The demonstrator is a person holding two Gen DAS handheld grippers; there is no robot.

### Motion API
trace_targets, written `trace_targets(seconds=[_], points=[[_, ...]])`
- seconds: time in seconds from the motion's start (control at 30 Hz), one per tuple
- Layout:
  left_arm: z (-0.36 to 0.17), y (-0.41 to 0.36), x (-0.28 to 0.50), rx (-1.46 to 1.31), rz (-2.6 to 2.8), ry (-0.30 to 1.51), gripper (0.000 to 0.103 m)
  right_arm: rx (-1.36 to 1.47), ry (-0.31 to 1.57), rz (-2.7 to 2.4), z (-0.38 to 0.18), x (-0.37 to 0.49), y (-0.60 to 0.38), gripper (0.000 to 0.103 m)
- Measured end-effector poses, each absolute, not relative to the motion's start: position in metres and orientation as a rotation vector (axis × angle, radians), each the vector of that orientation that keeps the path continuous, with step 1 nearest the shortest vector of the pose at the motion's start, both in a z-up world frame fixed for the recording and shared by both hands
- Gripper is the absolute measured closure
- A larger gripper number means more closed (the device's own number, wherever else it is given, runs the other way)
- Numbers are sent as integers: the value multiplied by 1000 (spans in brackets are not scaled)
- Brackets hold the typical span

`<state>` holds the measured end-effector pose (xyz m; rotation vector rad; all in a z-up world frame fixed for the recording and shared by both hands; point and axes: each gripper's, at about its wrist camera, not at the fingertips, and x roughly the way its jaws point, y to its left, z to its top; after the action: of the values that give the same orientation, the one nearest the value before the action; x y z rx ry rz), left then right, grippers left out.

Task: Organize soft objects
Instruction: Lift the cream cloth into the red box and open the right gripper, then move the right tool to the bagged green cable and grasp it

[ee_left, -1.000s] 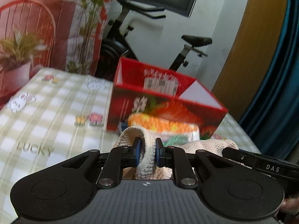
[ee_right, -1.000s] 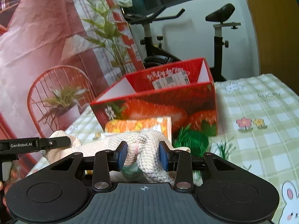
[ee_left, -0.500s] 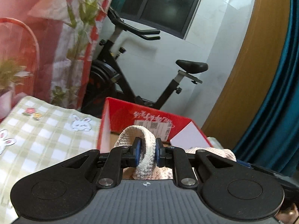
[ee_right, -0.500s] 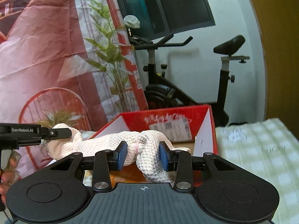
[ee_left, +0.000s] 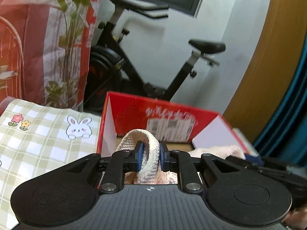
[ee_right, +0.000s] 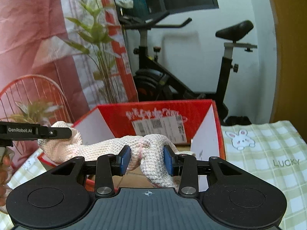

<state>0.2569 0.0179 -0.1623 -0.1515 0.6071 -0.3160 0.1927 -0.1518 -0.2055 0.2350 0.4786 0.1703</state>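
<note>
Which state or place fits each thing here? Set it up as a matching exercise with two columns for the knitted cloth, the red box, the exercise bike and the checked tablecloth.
Things:
1. knitted cloth
2. red box
3. exercise bike
4. checked tablecloth

States or places:
A. stands behind the table, by the white wall
B. lies flat under the box, printed with rabbits
C. open at the top, on the table
D. pinched by the left gripper and the right gripper, held over the box

Pairs: 1-D, 2-C, 3-A, 4-B
</note>
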Motion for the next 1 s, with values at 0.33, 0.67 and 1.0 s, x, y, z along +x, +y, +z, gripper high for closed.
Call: trace_targets(seconds=[0.33, 0.67, 1.0], points=[[-168, 8, 255, -58, -325, 616, 48, 262, 488, 138, -220, 188, -159, 61], [-154, 10, 217, -60, -327, 575, 47, 253, 395, 176, -207, 137, -147, 58], [-173, 9, 157, -116, -352, 593, 47, 227, 422, 227, -231, 82, -119, 58]])
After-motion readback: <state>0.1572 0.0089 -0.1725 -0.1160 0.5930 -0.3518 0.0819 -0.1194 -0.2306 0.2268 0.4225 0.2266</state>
